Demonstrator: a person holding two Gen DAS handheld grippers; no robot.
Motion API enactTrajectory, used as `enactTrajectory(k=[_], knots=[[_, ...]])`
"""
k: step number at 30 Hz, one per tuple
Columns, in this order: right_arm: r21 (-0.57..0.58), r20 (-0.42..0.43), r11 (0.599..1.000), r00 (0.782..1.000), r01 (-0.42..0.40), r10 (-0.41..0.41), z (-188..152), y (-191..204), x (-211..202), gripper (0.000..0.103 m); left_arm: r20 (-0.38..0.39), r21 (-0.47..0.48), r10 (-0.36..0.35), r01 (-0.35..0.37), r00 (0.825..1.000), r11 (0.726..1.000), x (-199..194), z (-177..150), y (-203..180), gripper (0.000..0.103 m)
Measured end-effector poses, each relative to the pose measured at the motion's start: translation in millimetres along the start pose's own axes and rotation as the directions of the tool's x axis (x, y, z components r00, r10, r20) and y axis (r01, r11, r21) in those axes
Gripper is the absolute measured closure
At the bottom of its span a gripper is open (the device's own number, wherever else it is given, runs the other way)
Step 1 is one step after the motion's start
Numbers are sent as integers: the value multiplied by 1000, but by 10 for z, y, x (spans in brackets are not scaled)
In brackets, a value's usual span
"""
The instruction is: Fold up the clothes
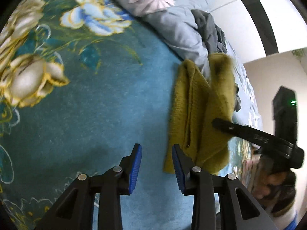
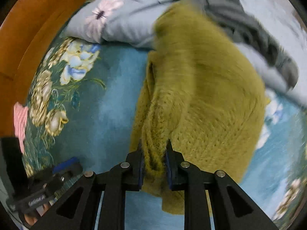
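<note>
While the right gripper (image 2: pixel 154 164) pinches a fold of the fuzzy olive-green knit garment (image 2: pixel 201 95) lifted over the teal floral bedspread (image 2: pixel 99 115), the left gripper (image 1: pixel 156 169) gapes empty (the unsupported half may sag and undo the fold).

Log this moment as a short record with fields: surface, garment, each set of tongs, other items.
surface: teal floral blanket
garment: mustard knit sweater, partly folded, bunched and lifted at one side
right tongs: shut on a bunched fold of the sweater
left tongs: open, nothing between the pads, beside the sweater's edge
other items: grey garment crumpled on the pale blue daisy-print quilt behind the sweater
image quality: right wrist view is motion-blurred
</note>
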State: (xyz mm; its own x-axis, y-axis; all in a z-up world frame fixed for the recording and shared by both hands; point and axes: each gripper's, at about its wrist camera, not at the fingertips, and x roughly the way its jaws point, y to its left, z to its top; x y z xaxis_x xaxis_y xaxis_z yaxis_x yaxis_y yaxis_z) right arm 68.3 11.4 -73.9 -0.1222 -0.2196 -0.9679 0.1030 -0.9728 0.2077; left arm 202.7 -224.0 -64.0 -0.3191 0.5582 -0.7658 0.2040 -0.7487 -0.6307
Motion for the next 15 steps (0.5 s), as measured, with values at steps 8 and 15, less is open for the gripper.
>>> enactTrajectory(k=[8, 15], knots=[[109, 106, 961, 964, -255, 243, -288, -517, -433, 68, -30, 6, -183, 183, 983, 983, 200, 99, -278, 47], [428, 235, 859, 953, -280, 194, -803, -1604, -618, 68, -51, 82, -101, 105, 994, 991, 589, 272, -620, 37]])
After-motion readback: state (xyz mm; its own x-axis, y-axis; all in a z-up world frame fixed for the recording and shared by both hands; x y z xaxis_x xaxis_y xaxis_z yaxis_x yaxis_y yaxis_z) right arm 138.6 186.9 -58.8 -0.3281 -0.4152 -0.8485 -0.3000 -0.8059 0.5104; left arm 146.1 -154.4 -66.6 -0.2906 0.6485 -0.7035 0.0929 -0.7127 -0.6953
